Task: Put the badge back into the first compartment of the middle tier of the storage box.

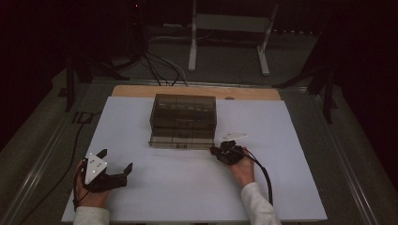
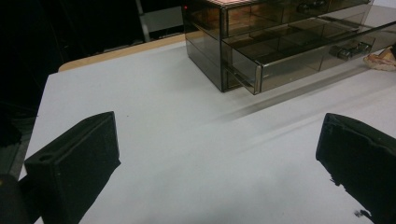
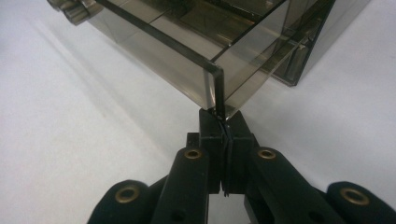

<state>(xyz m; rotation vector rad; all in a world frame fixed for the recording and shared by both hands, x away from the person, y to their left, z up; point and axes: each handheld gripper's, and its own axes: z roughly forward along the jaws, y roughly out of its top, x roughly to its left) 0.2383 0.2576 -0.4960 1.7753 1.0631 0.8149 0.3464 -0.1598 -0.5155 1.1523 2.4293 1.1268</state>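
Bottom drawer [image 3: 196, 56] part-out of organizer [image 1: 183, 117]; my right gripper [image 3: 225, 122] seemingly pinches its front corner, left gripper [image 1: 115, 161] agape, idle.

A white sheet [image 1: 197, 187] is laid over a wooden board [image 1: 136, 91], whose edge is seen just beyond the sheet's far side. Further beyond the sheet, black cables [image 1: 157, 65] are trailed across the floor, beside a white metal stand [image 1: 227, 28].
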